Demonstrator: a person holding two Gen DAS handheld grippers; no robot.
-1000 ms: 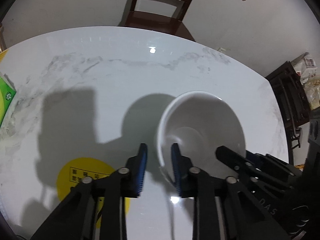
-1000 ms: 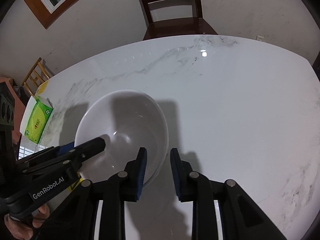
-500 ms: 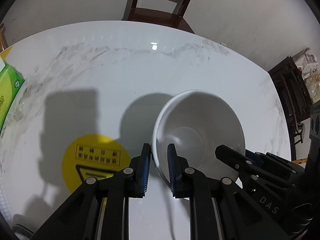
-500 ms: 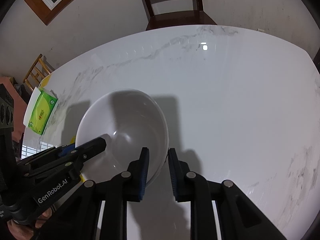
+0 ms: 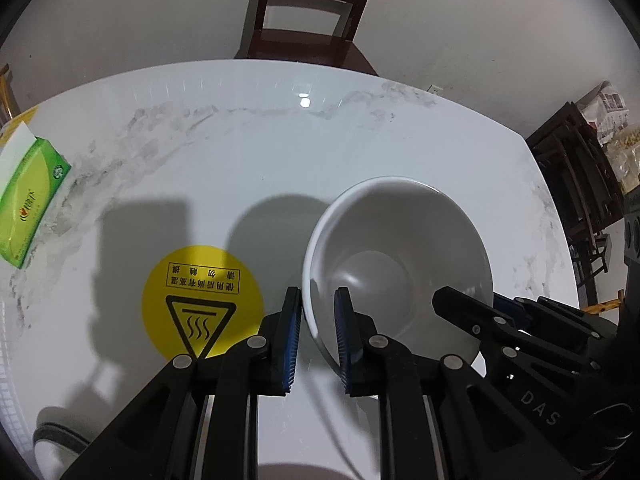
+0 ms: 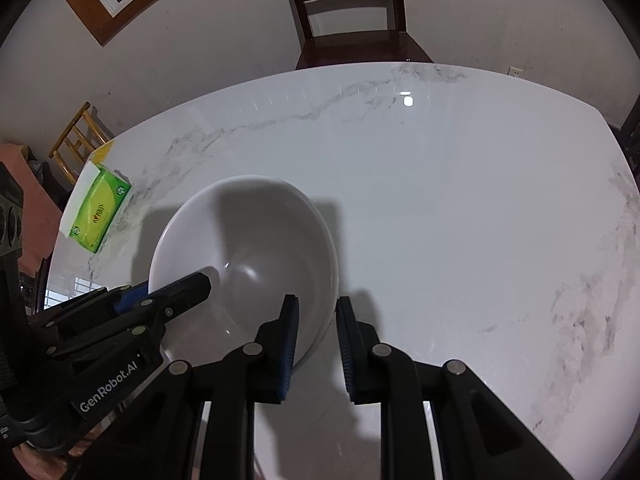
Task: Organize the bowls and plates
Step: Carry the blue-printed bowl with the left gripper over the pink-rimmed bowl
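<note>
A white bowl (image 5: pixel 396 264) hangs upright a little above the marble table (image 5: pixel 240 152) and casts a round shadow to its left. My left gripper (image 5: pixel 317 298) is shut on the bowl's left rim, one pad outside the wall and one inside. In the right wrist view my right gripper (image 6: pixel 318 304) is shut on the opposite rim of the same bowl (image 6: pixel 244 248). Each gripper also shows in the other's view: the right gripper (image 5: pixel 460 308) reaches in from the lower right, and the left gripper (image 6: pixel 188 286) from the lower left.
A round yellow warning sticker (image 5: pixel 202 300) lies on the table left of the bowl. A green tissue box (image 5: pixel 28 216) sits at the table's left edge. A dark wooden chair (image 5: pixel 308 12) stands behind the far edge, and dark furniture (image 5: pixel 576 184) to the right.
Both grippers narrowed onto the bowl's rim and rose with it, drawing back toward the near side. The sticker and the tissue box have come further into view.
</note>
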